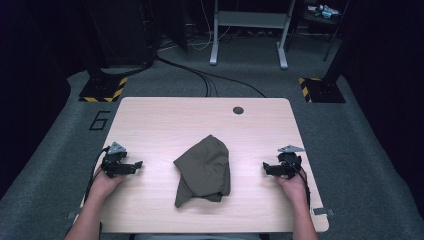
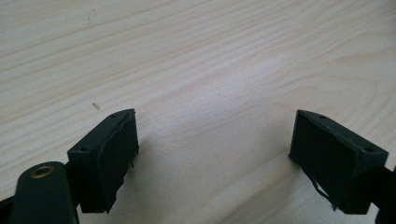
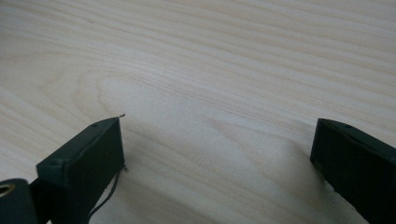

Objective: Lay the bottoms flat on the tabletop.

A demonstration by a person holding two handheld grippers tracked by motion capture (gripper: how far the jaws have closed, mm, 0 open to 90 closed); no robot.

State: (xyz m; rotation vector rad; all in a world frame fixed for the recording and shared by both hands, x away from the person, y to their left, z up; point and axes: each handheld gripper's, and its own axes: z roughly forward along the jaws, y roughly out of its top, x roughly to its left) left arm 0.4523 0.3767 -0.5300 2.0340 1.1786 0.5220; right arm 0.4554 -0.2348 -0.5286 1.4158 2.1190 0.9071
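Note:
A crumpled olive-green cloth [image 1: 204,170] lies in a heap at the middle of the light wooden table [image 1: 160,120]. My left gripper [image 1: 138,165] rests on the table well to the cloth's left, jaws pointing toward it. In the left gripper view its jaws stand wide apart, the left gripper [image 2: 215,140] open over bare wood. My right gripper [image 1: 266,167] rests to the cloth's right, pointing inward. In the right gripper view the right gripper [image 3: 217,149] is open too, with nothing between the jaws.
A round cable hole [image 1: 238,110] sits near the table's far edge. Beyond the table are grey carpet, black cables [image 1: 200,75], a white desk frame [image 1: 248,30] and two hazard-striped stand bases [image 1: 104,90]. A "6" [image 1: 100,120] is marked on the floor at the left.

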